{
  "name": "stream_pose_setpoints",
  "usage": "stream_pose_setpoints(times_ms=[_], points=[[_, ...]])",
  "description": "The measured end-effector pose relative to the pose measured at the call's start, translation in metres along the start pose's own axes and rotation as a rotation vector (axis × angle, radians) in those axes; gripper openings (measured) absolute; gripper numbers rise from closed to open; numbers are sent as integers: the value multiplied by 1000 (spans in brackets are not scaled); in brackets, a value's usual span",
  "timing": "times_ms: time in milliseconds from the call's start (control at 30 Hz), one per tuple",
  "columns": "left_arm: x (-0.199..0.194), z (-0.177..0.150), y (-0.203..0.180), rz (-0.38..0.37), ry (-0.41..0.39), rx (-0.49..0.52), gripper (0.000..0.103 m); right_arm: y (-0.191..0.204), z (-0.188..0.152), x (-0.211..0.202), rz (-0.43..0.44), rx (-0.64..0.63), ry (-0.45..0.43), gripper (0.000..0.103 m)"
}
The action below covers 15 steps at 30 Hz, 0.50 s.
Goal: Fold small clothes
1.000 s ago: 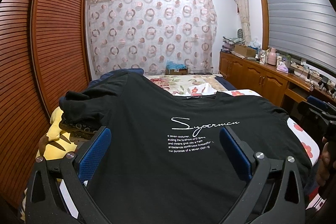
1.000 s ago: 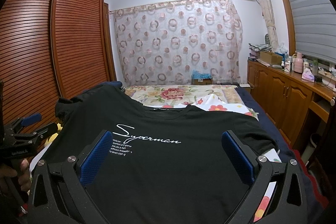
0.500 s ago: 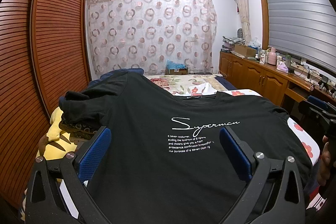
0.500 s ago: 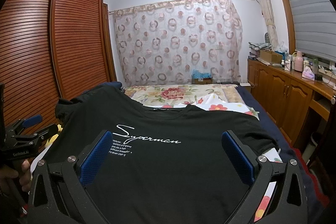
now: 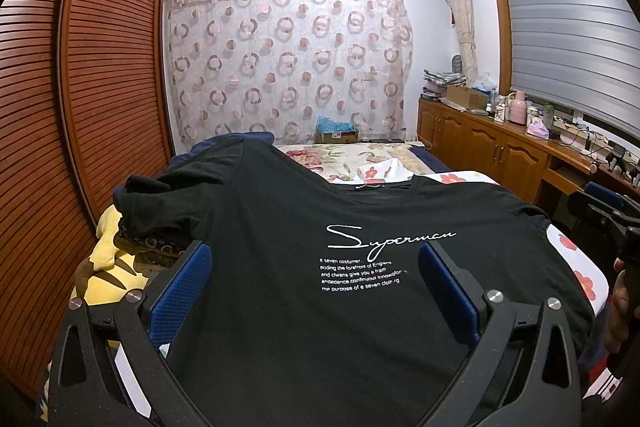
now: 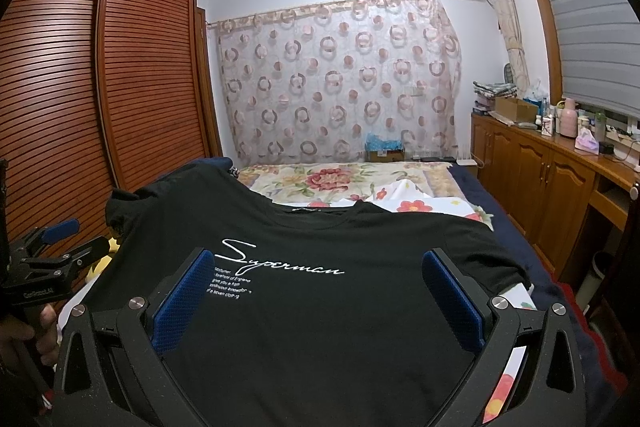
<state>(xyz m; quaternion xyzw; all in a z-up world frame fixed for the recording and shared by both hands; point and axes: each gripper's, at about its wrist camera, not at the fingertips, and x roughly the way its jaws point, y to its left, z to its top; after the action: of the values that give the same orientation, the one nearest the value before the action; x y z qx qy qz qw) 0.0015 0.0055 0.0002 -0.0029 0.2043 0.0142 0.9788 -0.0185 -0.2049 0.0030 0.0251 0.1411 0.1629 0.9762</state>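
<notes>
On bed (image 5: 452, 179), left wrist view: black T-shirt (image 5: 320, 267) spread flat, print up, unfolded. Left gripper (image 5: 316, 291) hovering wide open, empty. Right wrist view: right gripper (image 6: 316, 299) likewise spread, holding nothing. Folding not yet begun; every fold left.

Dim, even indoor light, soft shadows, sharp focus, with strong fisheye bending and dark vignetted corners.

the lower hem of the black t-shirt (image 5: 304, 307) is cut off by the bottom edge in both views. much of the bed (image 6: 496, 223) is covered by it. the small print under the script cannot be fully read. the right tongs (image 5: 600, 203) are cropped at the left wrist view's edge.
</notes>
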Motion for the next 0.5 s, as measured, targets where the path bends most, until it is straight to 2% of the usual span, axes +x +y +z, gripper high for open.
stream_pose_setpoints(times_ms=[500], points=[[5,-2,11,8,20,-6,103,1,-4,4,9,-7,17,103]])
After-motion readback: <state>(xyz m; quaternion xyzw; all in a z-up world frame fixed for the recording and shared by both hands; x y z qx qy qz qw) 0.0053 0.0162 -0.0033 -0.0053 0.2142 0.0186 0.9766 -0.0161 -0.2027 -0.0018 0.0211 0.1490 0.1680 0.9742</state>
